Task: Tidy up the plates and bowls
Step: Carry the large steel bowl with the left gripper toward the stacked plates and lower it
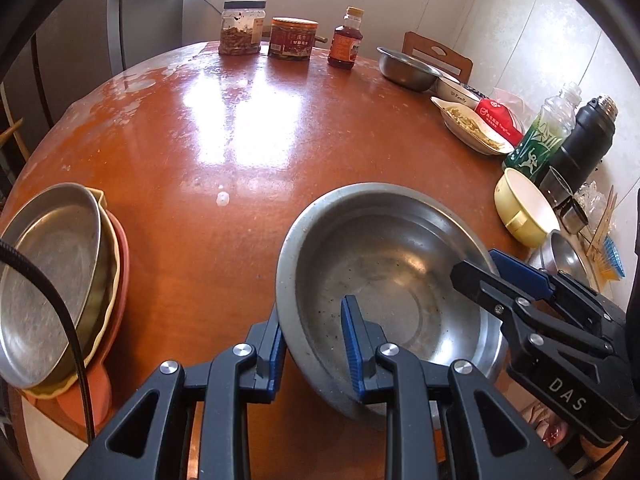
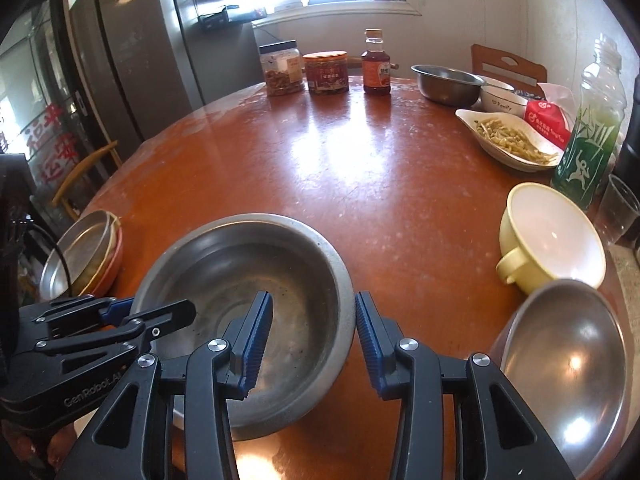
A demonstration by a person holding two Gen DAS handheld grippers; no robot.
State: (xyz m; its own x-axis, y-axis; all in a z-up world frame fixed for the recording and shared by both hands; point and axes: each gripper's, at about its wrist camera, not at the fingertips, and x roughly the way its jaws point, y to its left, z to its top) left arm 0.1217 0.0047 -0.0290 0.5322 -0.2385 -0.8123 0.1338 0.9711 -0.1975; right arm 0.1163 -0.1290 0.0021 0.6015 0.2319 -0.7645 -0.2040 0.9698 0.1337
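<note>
A large steel bowl is at the near edge of the round brown table, tilted slightly. My left gripper is shut on its left rim, one finger inside and one outside. My right gripper clamps the opposite rim the same way, its outer pad against the rim. A stack of plates sits at the table's left edge: a steel plate on a yellow dish on an orange plate.
A yellow handled bowl and a small steel bowl stand on the right. Further back are a white dish of food, a steel bowl, a green bottle and jars. A black cable crosses the plate stack.
</note>
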